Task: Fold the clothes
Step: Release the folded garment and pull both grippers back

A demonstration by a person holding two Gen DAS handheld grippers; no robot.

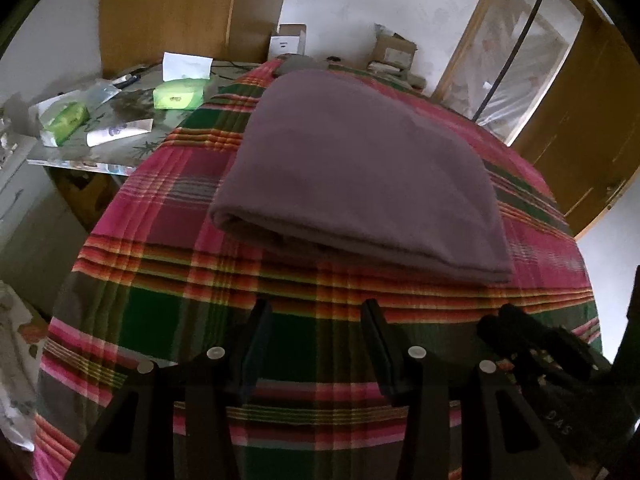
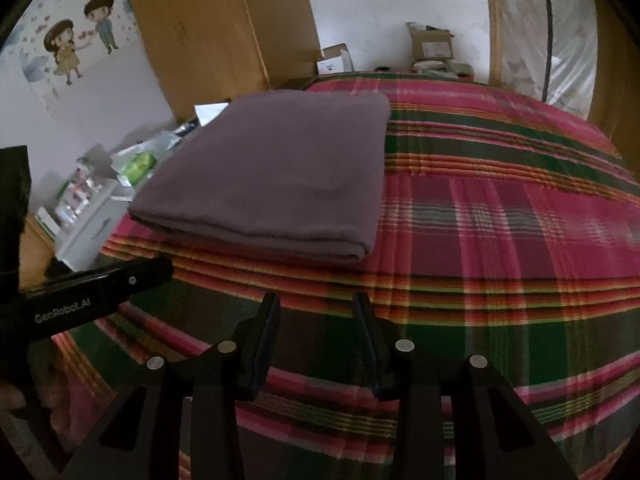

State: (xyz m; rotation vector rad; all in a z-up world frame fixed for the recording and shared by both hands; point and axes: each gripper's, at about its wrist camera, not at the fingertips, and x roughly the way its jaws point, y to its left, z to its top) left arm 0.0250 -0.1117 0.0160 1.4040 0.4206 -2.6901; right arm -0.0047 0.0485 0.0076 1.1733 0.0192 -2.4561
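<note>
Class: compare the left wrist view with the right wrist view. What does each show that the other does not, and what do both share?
Only the left wrist view shows the green box and white tube on the side table. Only the right wrist view shows the cartoon wall sticker. Both show the folded purple cloth on the plaid bedspread, with the left gripper and right gripper open and empty.

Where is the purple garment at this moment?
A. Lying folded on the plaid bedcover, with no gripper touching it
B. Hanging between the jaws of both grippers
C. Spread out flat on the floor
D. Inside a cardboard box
A: the purple garment lies folded on the plaid bedcover, and both grippers' jaws stand apart, short of it.
</note>
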